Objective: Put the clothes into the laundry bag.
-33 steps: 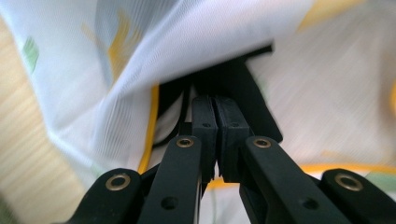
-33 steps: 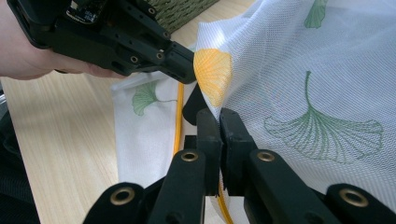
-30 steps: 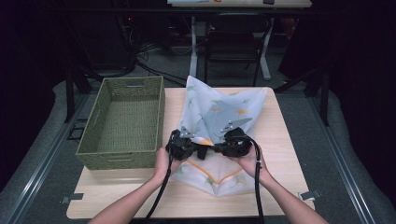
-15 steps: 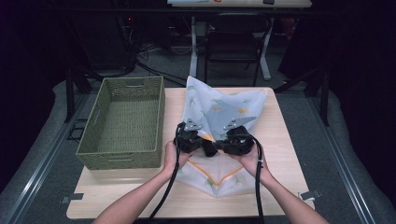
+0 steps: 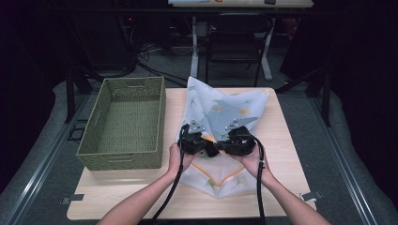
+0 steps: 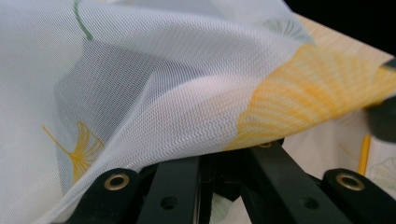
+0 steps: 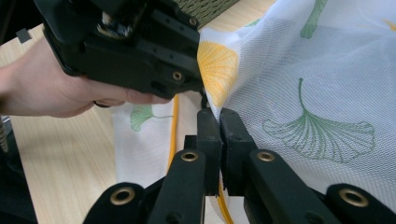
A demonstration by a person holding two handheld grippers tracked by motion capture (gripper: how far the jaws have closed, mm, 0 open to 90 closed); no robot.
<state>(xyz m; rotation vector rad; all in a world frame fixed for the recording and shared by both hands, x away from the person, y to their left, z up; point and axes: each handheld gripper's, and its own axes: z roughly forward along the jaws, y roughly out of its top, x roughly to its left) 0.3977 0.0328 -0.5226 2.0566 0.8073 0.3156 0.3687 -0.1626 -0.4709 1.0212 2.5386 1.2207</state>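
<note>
Two tools are in my hands, and both are pinching the same sheer cloth (image 5: 220,112) over the middle of the bench (image 5: 281,140). My left tool (image 5: 211,149) has its jaws pressed together on a fold of the fabric; in the left gripper view the mesh drapes straight over the closed jaws, a yellow fan-shaped leaf print lying right above them. My right tool (image 5: 217,149) is likewise clamped on the cloth: in the right gripper view its two black pads (image 7: 208,128) meet on an edge of the fabric just below a yellow leaf, with a green ginkgo-style leaf printed farther along the mesh. My left hand (image 7: 56,88) and its tool body sit just beside that pinch, so the two tools are nearly touching tip to tip.

The cloth is white and translucent, printed with green and yellow leaves and trimmed with a thin orange line. It runs from near the bench's far edge, where one corner stands up in a peak, down toward the near edge, where another corner lies flat on the wood. A green woven basket (image 5: 124,124) stands on the left side of the bench, close beside the cloth.

No brand, label or readable writing shows on the cloth, basket or tools.
</note>
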